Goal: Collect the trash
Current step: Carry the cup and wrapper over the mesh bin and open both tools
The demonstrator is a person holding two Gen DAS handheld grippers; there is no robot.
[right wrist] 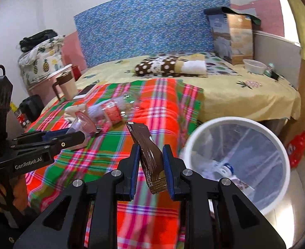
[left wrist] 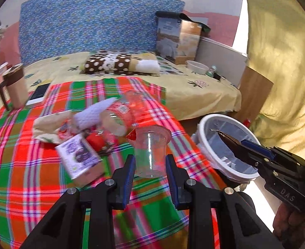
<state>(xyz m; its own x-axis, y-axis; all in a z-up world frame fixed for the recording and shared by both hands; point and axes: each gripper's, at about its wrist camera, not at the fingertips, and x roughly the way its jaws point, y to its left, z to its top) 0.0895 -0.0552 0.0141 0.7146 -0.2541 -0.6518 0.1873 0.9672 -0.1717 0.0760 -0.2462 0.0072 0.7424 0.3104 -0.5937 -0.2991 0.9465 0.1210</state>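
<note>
My left gripper holds a clear plastic cup between its pads, above the plaid cloth. My right gripper is shut on a brown snack wrapper; in the left wrist view it hangs over the white bin. The bin is lined with a clear bag and holds some trash. A clear plastic bottle with a red label, a white crumpled tissue, a purple-printed carton and a red cap lie on the cloth.
A brown-lidded mug and a white phone sit at the left of the bed. A dotted pillow, a box and a white bowl lie farther back. A yellow curtain hangs at the right.
</note>
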